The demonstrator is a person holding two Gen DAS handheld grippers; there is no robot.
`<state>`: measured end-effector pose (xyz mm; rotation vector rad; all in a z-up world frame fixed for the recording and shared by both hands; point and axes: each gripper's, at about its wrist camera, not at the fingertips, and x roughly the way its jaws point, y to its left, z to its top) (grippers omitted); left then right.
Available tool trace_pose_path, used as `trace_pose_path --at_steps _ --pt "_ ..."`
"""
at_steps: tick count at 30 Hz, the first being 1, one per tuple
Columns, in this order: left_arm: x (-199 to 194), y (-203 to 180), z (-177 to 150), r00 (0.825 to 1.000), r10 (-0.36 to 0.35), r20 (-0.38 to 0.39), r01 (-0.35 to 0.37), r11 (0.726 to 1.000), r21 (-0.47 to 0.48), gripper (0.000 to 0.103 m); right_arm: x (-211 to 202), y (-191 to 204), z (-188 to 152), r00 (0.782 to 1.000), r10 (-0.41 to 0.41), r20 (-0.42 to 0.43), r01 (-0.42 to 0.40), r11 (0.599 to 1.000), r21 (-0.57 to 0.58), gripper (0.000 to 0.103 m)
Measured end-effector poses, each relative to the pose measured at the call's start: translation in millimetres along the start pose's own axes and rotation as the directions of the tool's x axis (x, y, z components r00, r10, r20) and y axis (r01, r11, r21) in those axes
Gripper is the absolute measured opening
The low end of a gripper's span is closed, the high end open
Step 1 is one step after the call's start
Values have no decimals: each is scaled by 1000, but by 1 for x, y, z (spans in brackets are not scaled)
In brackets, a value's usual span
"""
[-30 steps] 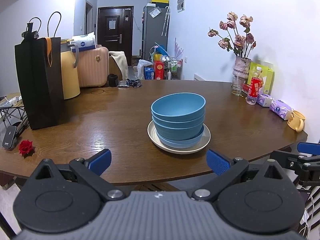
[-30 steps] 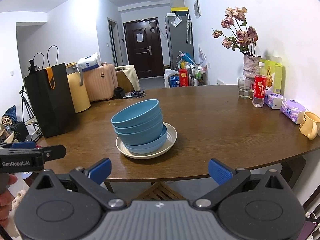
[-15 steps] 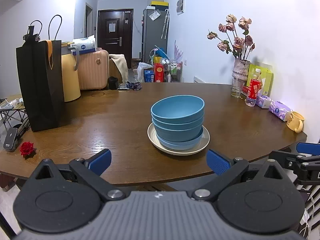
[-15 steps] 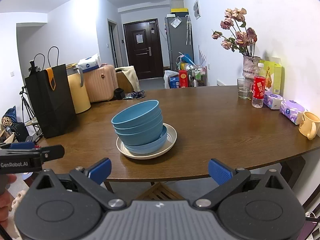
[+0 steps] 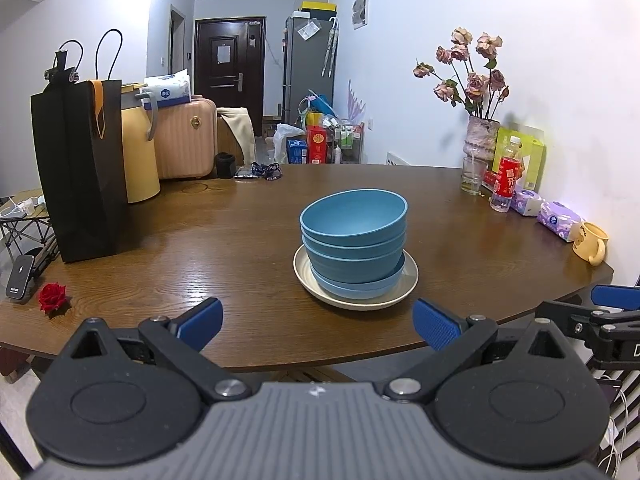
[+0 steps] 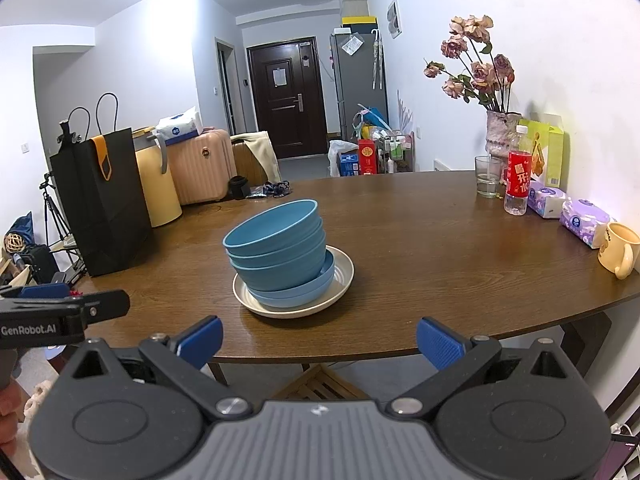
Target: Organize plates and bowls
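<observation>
Dark wood grain covers the counter [image 5: 208,240], and its near edge lies just ahead of both claws. At the far left of the left wrist view a red artificial rose [image 5: 52,296] lies near the counter's edge, with a tall black paper bag [image 5: 80,168] standing behind it and a yellow jug [image 5: 140,152] just beyond the bag. Centre of the counter: a stack of blue bowls [image 5: 354,240] sits nested on a cream plate [image 5: 356,280]; the upper bowls lean slightly off level, and the lowest blue piece is wider and shallower than those above it. The stack stands well apart from the other items. To the right, along the wall, stand a vase of dried roses [image 5: 482,136], a drinking glass [image 5: 474,176], a red-labelled bottle [image 5: 506,178], tissue packs [image 5: 558,220] and a yellow mug [image 5: 590,242] near the counter's right end. The left claw [image 5: 316,322] hovers short of the counter edge, blue pads spread wide, gripping nothing. The right claw [image 6: 318,340] is likewise spread wide and empty, held just off the counter edge, facing the stack. In the right wrist view the left claw's side appears at the far left edge.
</observation>
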<state>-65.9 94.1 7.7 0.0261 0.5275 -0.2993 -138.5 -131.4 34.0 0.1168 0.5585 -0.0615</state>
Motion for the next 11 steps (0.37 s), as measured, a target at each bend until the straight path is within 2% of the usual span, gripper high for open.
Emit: trace_pose_path --at_steps 11 --pt "5 0 3 1000 -1 -9 1 1000 5 103 3 3 1 1000 2 -5 -2 1000 0 103"
